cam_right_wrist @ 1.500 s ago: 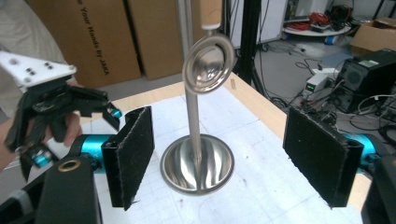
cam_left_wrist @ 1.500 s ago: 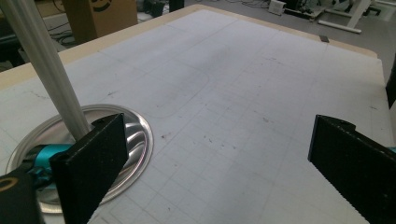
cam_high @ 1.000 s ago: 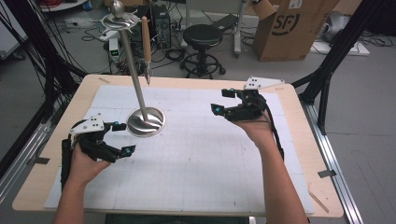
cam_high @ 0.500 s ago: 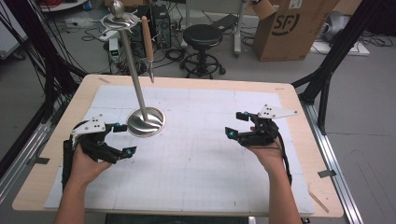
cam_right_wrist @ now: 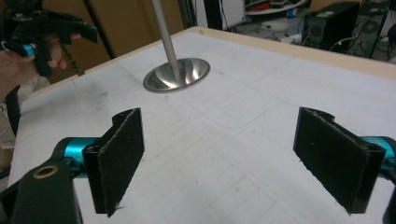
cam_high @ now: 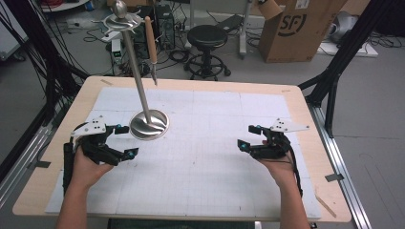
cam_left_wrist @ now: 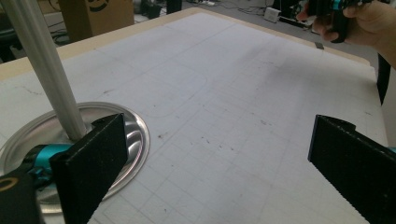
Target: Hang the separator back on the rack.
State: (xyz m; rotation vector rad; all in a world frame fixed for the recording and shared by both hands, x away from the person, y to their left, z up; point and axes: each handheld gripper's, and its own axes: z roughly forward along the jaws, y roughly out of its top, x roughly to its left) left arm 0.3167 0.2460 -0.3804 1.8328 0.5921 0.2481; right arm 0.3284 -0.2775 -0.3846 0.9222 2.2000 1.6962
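A metal stand has a round shiny base (cam_high: 149,124) on the white gridded mat (cam_high: 200,181), left of centre. Its thin pole (cam_high: 137,76) rises to a small top disc (cam_high: 123,20), from which a brown-handled tool (cam_high: 150,43) hangs. My left gripper (cam_high: 128,141) rests open just left of the base, which shows close by its left jaw (cam_left_wrist: 135,135). My right gripper (cam_high: 246,136) is low over the mat's right side, pointing left. Its jaws have just been opening and stand open with nothing between them (cam_right_wrist: 224,154). The stand base (cam_right_wrist: 177,74) lies well ahead of it.
The mat covers a wooden table (cam_high: 305,109). On the floor beyond the far edge stand a black stool (cam_high: 206,38), a cardboard box (cam_high: 305,28) and cables. Black frame legs flank the table on both sides.
The right hand has come down and back toward the near side, from the far right of the mat to its right middle. The left hand has kept still.
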